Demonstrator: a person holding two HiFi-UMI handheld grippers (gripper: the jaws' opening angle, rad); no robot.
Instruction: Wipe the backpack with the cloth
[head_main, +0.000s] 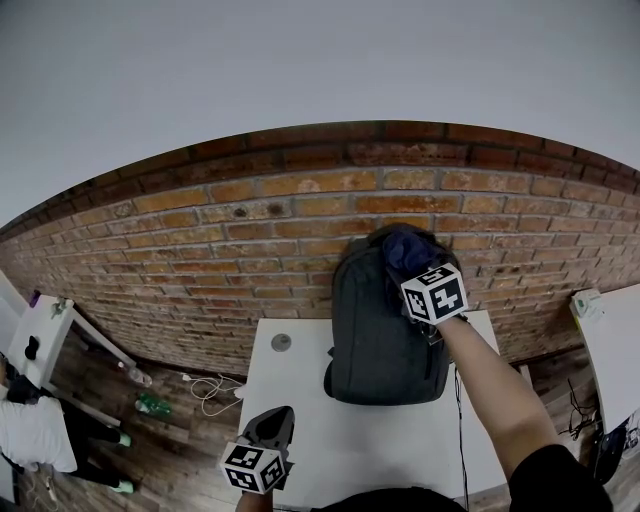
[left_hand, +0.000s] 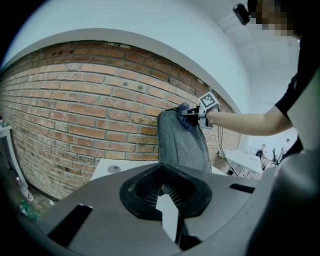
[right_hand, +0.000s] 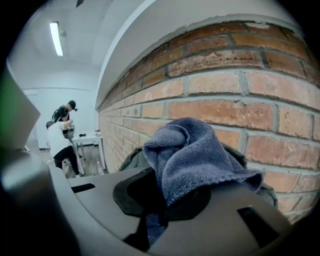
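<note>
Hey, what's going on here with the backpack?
A person works on a dark backpack standing upright on a white table by a brick wall. The right gripper holds a blue cloth against the backpack's top. The left gripper hangs near the table's front edge, jaws slightly apart, empty.

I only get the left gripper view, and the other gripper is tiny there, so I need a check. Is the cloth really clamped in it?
Observer: Yes. In the right gripper view, the right gripper has its jaws shut on the blue cloth, which bunches up over them.
Operator: Where does my left gripper sit relative to the backpack?
Observer: The head view shows the left gripper over the near edge of the table, apart from the backpack.
Operator: Anything on the floor beside the table?
Observer: A white cable lies on the floor to the table's left.
</note>
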